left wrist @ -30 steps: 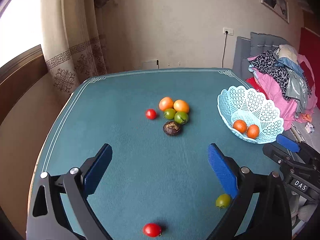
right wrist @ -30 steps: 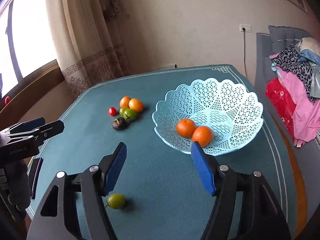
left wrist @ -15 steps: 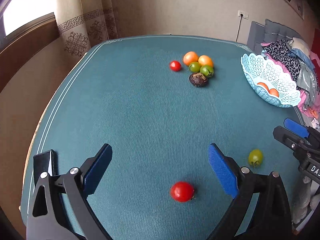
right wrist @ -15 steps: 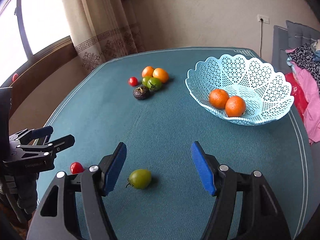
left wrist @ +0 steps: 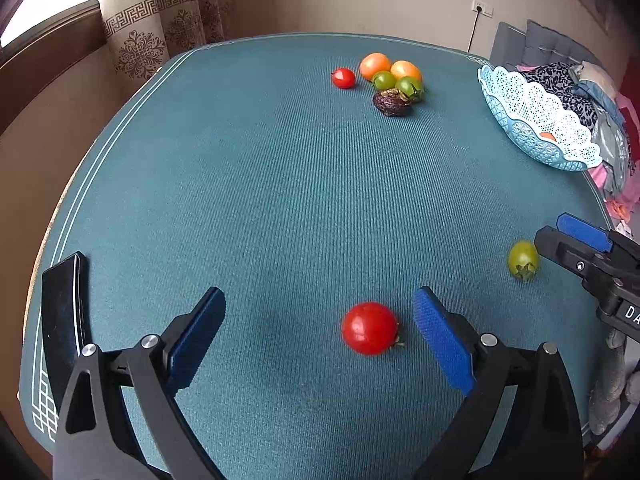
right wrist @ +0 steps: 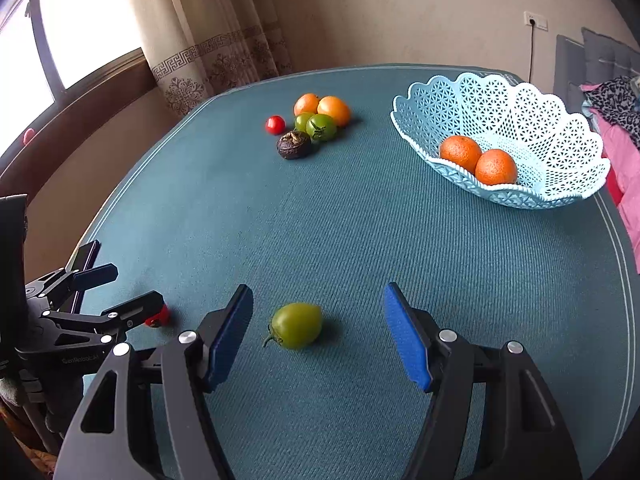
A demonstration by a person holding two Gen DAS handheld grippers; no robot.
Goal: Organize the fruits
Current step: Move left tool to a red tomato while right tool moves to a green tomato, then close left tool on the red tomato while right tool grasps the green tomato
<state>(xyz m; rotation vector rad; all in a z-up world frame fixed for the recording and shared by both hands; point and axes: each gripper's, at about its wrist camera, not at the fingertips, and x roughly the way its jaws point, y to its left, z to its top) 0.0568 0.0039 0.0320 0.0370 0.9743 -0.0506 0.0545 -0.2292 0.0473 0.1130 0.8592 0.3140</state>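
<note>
step: we grasp two fruits near the table's (left wrist: 280,200) front edge | left gripper (left wrist: 320,336) jaws apart around red tomato (left wrist: 370,328) | right gripper (right wrist: 318,332) jaws apart around green tomato (right wrist: 297,325) | advice: we centre each fruit, then close gently

Ribbed matt tablecloth (left wrist: 280,200), perforated plastic basket (right wrist: 520,108), glossy red tomato (left wrist: 370,329)

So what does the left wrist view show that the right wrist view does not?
Only the left view shows the near red tomato whole, lying between its open tongs.

Only the right view shows two oranges in the basket clearly, and the green tomato between its open tongs.

Both show the fruit cluster on the table.
</note>
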